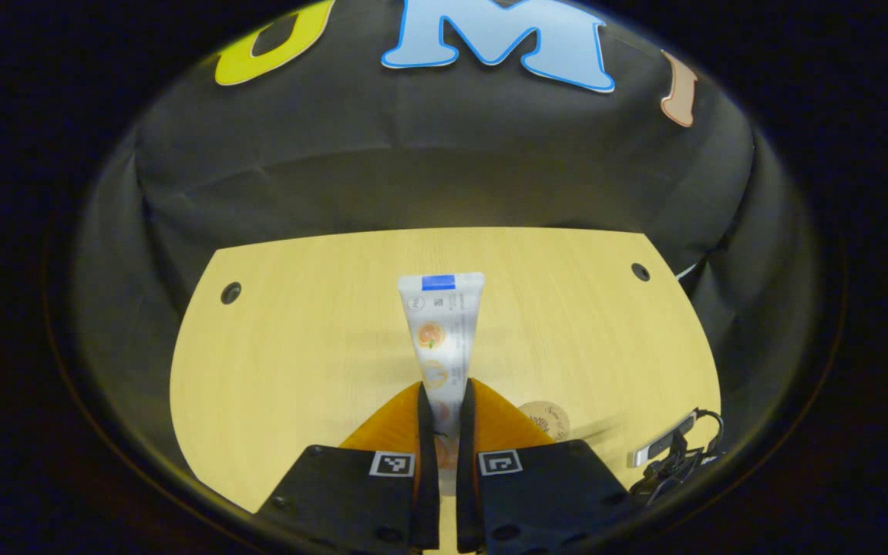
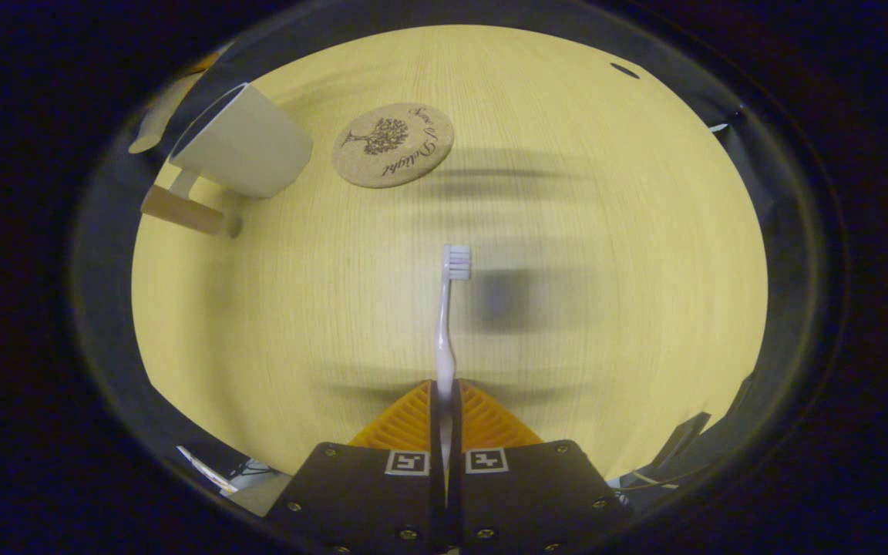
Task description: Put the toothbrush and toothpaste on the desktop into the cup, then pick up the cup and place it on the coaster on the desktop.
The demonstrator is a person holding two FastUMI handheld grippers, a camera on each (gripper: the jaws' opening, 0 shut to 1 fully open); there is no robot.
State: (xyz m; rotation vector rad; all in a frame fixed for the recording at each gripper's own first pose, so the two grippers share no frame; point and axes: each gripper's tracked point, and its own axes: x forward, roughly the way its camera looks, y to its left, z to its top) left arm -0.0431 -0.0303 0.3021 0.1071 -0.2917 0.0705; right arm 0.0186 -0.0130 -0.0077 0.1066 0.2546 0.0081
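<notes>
I am carrying both items clear of the desktop (image 2: 606,231) — left gripper (image 1: 444,412) pinching the toothpaste (image 1: 441,339), right gripper (image 2: 445,405) pinching the toothbrush (image 2: 448,316) — and should lower each steeply into the cup (image 2: 247,142).

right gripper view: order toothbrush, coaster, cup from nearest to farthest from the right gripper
1. toothbrush: clamped in the right gripper, pointing straight ahead.
2. coaster: on the desk ahead, slightly left.
3. cup: far left, beside the coaster; roughly as far off, too close to call.
</notes>
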